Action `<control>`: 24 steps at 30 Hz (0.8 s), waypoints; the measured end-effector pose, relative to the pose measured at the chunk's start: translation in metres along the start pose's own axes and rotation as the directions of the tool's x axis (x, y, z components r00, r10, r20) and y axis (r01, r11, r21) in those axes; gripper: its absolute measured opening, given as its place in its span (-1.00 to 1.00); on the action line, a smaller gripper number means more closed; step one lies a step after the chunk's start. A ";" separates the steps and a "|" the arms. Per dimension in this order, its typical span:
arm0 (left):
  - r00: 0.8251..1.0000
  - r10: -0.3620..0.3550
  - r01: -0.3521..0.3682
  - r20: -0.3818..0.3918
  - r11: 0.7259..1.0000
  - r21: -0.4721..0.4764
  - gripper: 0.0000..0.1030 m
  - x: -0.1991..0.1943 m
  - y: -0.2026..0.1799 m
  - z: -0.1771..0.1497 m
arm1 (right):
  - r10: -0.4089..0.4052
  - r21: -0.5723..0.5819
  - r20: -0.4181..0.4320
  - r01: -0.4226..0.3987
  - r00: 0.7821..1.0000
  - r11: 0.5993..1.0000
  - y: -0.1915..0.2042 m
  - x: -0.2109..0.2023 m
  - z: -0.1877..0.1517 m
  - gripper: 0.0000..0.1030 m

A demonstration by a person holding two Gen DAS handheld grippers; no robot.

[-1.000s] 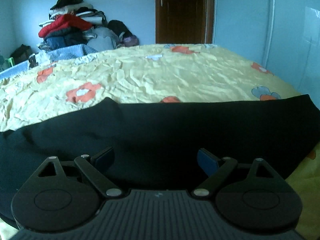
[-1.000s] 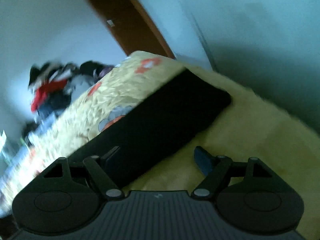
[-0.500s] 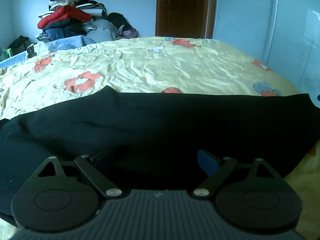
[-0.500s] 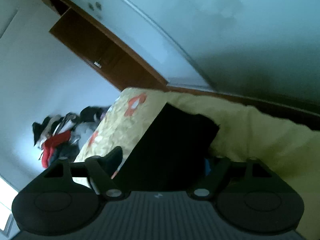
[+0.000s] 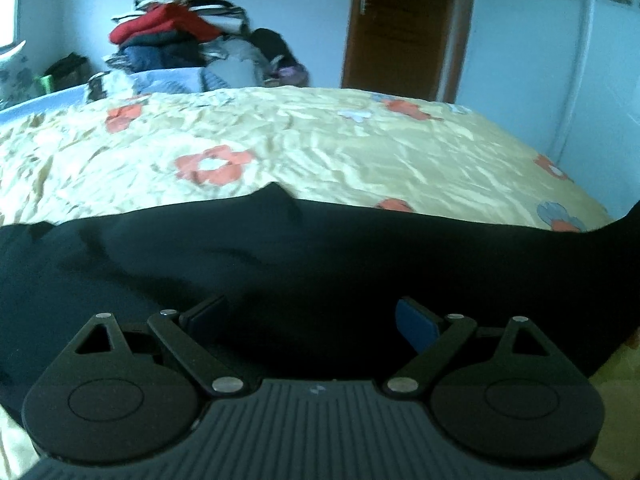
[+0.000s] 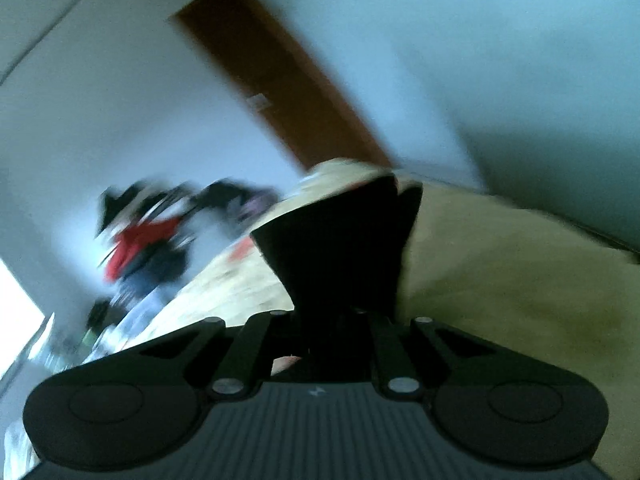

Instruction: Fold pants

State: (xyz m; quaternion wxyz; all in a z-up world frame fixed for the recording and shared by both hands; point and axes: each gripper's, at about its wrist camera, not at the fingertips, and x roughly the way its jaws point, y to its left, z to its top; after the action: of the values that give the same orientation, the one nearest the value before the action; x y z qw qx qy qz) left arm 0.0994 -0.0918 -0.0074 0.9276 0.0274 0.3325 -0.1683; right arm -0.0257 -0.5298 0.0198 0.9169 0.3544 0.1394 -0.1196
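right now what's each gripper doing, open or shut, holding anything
Left gripper: open, hovering over the black pants, pads not pressing on them.
Right gripper: jaws just closed, shut on the end of the black pants.

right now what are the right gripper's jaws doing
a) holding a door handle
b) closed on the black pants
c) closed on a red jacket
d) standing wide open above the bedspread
b: in the right wrist view the right gripper has its jaws drawn together on a raised end of the black pants, having just been closing on it.
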 end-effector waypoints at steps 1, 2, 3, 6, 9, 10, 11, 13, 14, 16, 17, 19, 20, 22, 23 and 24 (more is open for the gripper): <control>1.000 0.006 -0.006 0.001 1.000 -0.009 0.81 -0.001 0.004 0.000 | 0.046 -0.036 -0.024 -0.047 0.999 0.998 0.020 0.008 -0.005 -0.85; 1.000 0.011 -0.011 0.002 1.000 -0.020 0.81 -0.002 0.008 -0.001 | 0.082 -0.060 -0.049 -0.085 0.995 0.995 0.036 0.015 -0.010 -0.85; 1.000 0.014 -0.014 0.003 1.000 -0.027 0.81 -0.004 0.012 -0.001 | 0.122 -0.086 -0.083 -0.129 0.989 0.988 0.054 0.024 -0.017 -0.85; 1.000 0.025 -0.024 0.007 0.999 -0.039 0.81 -0.009 0.022 -0.002 | 0.212 -0.138 -0.190 -0.240 0.959 0.961 0.099 0.049 -0.045 -0.85; 0.999 0.043 -0.042 0.014 0.998 -0.039 0.81 -0.016 0.032 -0.004 | 0.248 -0.193 -0.336 -0.324 0.909 0.926 0.140 0.072 -0.087 -0.84; 0.999 0.050 -0.050 0.016 0.998 -0.040 0.82 -0.017 0.034 -0.005 | 0.260 -0.199 -0.389 -0.357 0.884 0.913 0.151 0.077 -0.104 -0.84; 0.998 0.062 -0.061 0.016 0.997 -0.045 0.83 -0.019 0.039 -0.006 | 0.268 -0.201 -0.425 -0.379 0.865 0.903 0.158 0.082 -0.116 -0.84; 0.997 0.074 -0.073 0.015 0.995 -0.061 0.85 -0.021 0.048 -0.007 | 0.251 -0.233 -0.491 -0.403 0.835 0.885 0.174 0.084 -0.140 -0.84; 0.997 0.077 -0.076 0.009 0.994 -0.077 0.85 -0.021 0.053 -0.008 | 0.236 -0.259 -0.510 -0.409 0.827 0.875 0.180 0.087 -0.149 -0.84; 0.997 0.076 -0.076 -0.002 0.991 -0.108 0.85 -0.020 0.062 -0.010 | 0.200 -0.308 -0.518 -0.399 0.832 0.864 0.186 0.086 -0.161 -0.79; 0.997 0.073 -0.074 -0.009 0.989 -0.125 0.85 -0.019 0.066 -0.010 | 0.179 -0.340 -0.522 -0.396 0.834 0.853 0.189 0.086 -0.166 -0.79; 0.998 0.067 -0.068 -0.016 0.986 -0.154 0.85 -0.018 0.071 -0.011 | 0.123 -0.411 -0.554 -0.399 0.824 0.820 0.196 0.083 -0.173 -0.46; 0.998 0.063 -0.065 -0.015 0.985 -0.160 0.85 -0.018 0.073 -0.012 | 0.117 -0.441 -0.554 -0.410 0.824 0.799 0.199 0.078 -0.175 -0.35; 0.998 0.062 -0.063 -0.011 0.985 -0.160 0.85 -0.020 0.074 -0.011 | 0.107 -0.510 -0.570 -0.452 0.815 0.732 0.210 0.059 -0.181 0.56; 0.998 0.064 -0.064 -0.010 0.986 -0.157 0.85 -0.021 0.073 -0.012 | 0.123 -0.544 -0.574 -0.489 0.810 0.682 0.215 0.050 -0.184 0.56; 0.998 0.064 -0.065 -0.010 0.986 -0.154 0.85 -0.022 0.073 -0.012 | 0.136 -0.581 -0.564 -0.509 0.815 0.635 0.221 0.043 -0.188 0.54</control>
State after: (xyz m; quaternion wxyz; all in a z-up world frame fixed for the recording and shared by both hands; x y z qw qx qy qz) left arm 0.1003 -0.0143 -0.0070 0.9311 -0.0331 0.3457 -0.1119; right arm 0.0524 -0.2476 0.0084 0.9237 0.0104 0.3235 0.2049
